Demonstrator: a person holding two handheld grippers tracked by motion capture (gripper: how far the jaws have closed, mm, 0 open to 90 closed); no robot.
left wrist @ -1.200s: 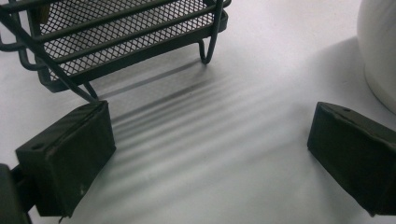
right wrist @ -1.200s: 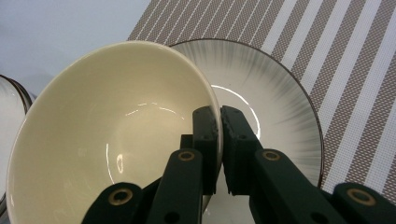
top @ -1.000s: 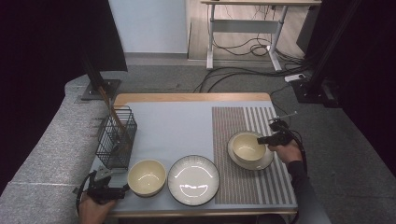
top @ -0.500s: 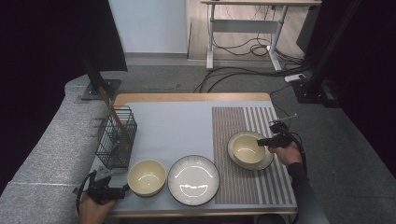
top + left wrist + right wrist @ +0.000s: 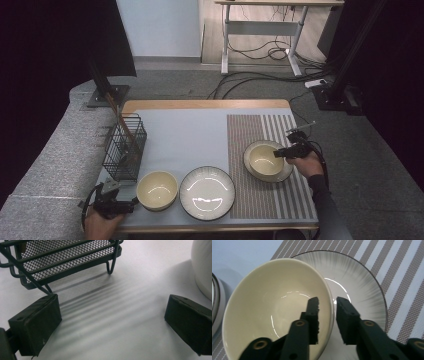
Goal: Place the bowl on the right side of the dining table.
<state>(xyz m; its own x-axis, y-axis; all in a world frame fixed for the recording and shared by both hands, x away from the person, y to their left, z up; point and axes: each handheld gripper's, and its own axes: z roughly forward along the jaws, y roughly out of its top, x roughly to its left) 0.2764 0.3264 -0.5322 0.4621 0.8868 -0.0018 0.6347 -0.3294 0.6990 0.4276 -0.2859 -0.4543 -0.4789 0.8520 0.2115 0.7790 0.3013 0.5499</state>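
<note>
Straddling cream bowl rim, right tongs just loosening, bowl in plate.

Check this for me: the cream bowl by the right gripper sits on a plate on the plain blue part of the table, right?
Not quite. The cream bowl does sit on a plate by the right gripper, but on the striped placemat, as the high view shows.
</note>
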